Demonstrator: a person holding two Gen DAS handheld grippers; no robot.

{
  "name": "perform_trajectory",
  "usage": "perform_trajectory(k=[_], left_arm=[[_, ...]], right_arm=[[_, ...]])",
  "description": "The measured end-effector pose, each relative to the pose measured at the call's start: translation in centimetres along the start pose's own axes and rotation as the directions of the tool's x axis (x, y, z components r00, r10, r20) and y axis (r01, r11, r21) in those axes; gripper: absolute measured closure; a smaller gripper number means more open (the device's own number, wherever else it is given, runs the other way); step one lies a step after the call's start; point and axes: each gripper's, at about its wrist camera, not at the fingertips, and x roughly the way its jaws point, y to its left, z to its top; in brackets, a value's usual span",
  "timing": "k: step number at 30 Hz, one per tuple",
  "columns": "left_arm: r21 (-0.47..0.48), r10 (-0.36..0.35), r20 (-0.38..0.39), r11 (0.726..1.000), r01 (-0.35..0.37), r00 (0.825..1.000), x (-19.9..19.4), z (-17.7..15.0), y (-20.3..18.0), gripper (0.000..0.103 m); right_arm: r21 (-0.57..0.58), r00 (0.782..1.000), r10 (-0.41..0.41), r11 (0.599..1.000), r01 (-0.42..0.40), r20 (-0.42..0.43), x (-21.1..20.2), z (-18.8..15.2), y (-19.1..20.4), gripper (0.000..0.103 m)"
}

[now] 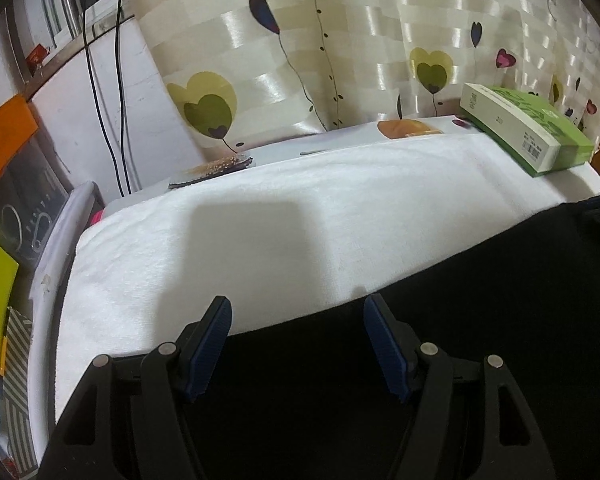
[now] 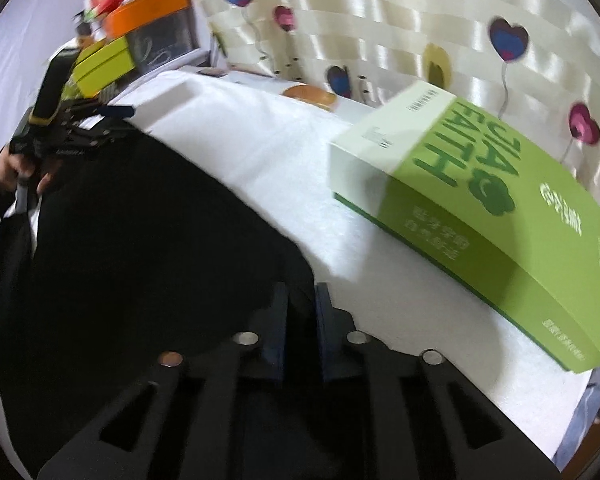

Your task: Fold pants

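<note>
Two hand-held grippers work over black pants (image 1: 440, 320) spread on a white towel (image 1: 260, 232) that covers the counter (image 1: 284, 148). Nearest in the left wrist view, the left hand-held gripper (image 1: 298, 320) has its blue-padded fingers (image 1: 214, 344) wide apart, with nothing between them, poised right at the far edge of the dark cloth where it meets the towel. In the right wrist view the right hand-held gripper (image 2: 302, 300) has its fingers drawn close together at a rounded edge of the pants (image 2: 140, 240); the picture is blurred there, so whether cloth is pinched between them cannot be told. Just beyond, a green box (image 2: 480, 208) lies flat on the towel at the right side, near the pants but not touching them. Across the black cloth, at the left of that view, a person's hand (image 2: 12, 168) grips the handle of the left hand-held gripper (image 2: 120, 111). Farther back, an orange round print (image 1: 408, 127) shows on the bare counter past the towel. Behind everything hangs a cream curtain (image 1: 340, 40) printed with hearts, and yellow and orange boxes (image 2: 140, 32) are stacked at the far left.
</note>
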Motion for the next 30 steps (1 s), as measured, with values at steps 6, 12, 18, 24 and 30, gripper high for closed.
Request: perform_trajectory(k=[6, 12, 18, 24, 30], left_arm=[[0.046, -0.027, -0.002, 0.999, 0.027, 1.000, -0.6, -0.2, -1.4, 0.080], [0.023, -0.053, 0.014, 0.998, 0.053, 0.998, -2.8, -0.7, -2.5, 0.098], [-0.104, -0.118, 0.072, 0.987, 0.125, 0.990, -7.7, -2.4, -1.3, 0.097], [-0.240, -0.111, 0.137, 0.960, 0.142, 0.984, -12.5, -7.6, -0.6, 0.095], [-0.370, -0.150, 0.141, 0.909, 0.192, 0.979, -14.3, -13.3, 0.5, 0.061]], right_arm=[[-0.053, 0.995, -0.075, 0.996, 0.078, 0.066, -2.1, 0.0, 1.7, 0.094], [-0.067, 0.982, -0.080, 0.993, 0.092, 0.173, -7.0, 0.0, 4.2, 0.094], [-0.139, 0.966, -0.078, 0.984, 0.115, 0.246, -11.6, -2.1, 9.4, 0.094], [-0.180, 0.971, -0.042, 0.980, 0.086, 0.234, -13.9, -7.0, 16.0, 0.094], [-0.132, 0.990, -0.030, 0.990, 0.048, 0.138, -11.6, -13.1, 20.2, 0.094]])
